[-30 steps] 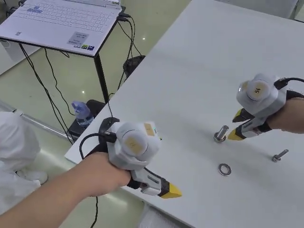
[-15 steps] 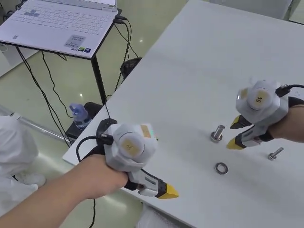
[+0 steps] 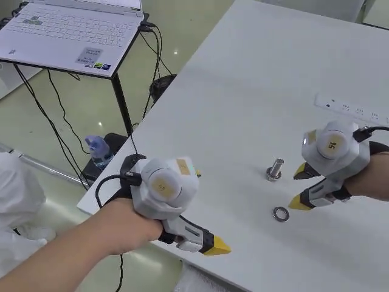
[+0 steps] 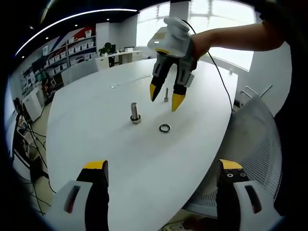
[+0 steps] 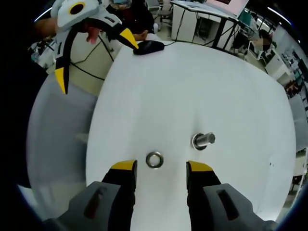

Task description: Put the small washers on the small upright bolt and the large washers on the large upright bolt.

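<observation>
Washer (image 3: 280, 213): one, flat on the counter (image 3: 243, 91), just ahead of the right gripper (image 3: 298, 188), whose jaws are spread and empty.
Bolts: two. Large bolt (image 3: 274, 170) upright near the washer; smaller bolt (image 4: 166, 94) beyond the right gripper, posture unclear.
Left gripper (image 4: 162, 166): spread, empty, near the counter edge.
Hazard: the thin, flush washer may skid from closing jaws.
</observation>
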{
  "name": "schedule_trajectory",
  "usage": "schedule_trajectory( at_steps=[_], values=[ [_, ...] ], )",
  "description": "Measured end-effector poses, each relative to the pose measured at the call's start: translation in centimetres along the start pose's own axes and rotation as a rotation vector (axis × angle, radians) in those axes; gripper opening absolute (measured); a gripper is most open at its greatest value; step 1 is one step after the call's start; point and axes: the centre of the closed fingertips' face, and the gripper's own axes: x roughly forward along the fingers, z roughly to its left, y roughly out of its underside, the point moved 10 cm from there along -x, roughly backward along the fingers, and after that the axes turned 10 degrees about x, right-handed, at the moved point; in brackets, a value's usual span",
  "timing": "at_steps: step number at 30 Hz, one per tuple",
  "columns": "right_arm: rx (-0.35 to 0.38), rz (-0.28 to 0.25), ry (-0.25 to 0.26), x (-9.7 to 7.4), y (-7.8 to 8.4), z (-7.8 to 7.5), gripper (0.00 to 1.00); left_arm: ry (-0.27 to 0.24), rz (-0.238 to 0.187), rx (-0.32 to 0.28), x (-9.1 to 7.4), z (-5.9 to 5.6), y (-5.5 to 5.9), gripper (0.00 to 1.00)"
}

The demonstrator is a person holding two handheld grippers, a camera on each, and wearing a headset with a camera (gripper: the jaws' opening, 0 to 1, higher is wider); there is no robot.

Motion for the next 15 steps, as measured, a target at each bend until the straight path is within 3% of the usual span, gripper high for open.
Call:
schedule_trajectory(
  at_steps=[7,15],
  values=[
    [0.024,-0.014,-0.020,1.3,0.6,0.6,0.43,0.015,-0.009,0.010,0.2,-0.1,-0.1,0.96],
    [0.024,-0.026,-0.016,3.6,1.5,0.6,0.42,0.036,0.020,0.029,0.5,-0.4,0.3,0.97]
  ],
)
